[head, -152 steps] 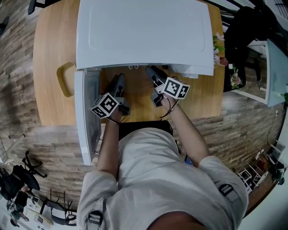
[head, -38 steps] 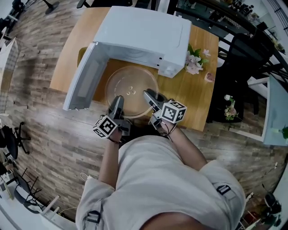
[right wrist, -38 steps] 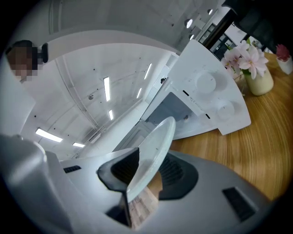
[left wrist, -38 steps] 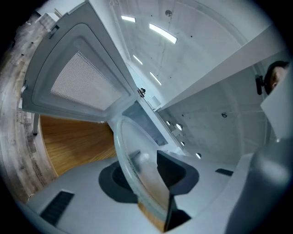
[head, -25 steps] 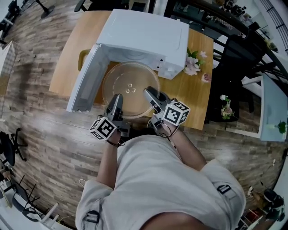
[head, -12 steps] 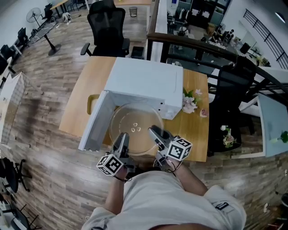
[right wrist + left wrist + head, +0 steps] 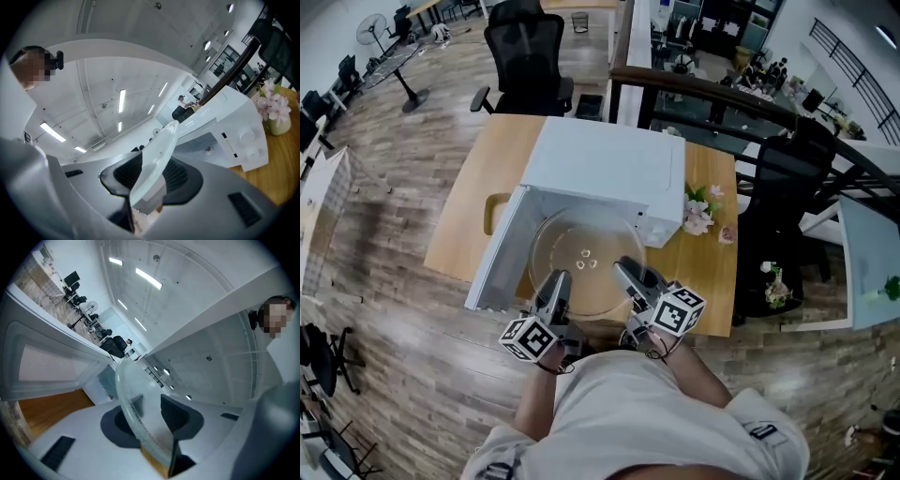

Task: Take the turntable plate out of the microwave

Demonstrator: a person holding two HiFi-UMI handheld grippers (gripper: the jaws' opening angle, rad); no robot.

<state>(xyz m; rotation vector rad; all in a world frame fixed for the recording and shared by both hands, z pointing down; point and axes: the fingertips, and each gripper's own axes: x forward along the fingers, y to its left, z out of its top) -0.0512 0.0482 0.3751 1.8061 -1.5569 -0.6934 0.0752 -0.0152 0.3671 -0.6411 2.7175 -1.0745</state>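
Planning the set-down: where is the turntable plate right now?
Head view, centre: the turntable plate is held just in front of the open microwave, its near rim clamped by the left gripper and right gripper.

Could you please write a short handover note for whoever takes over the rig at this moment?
Left gripper: jaws shut on the turntable plate, near-left rim.
Right gripper: jaws shut on its near-right rim.
Plate: held in front of the microwave, door open at left.
Done: plate looks clear of the cavity.
Left: set it down, probably on the wooden table, then release.
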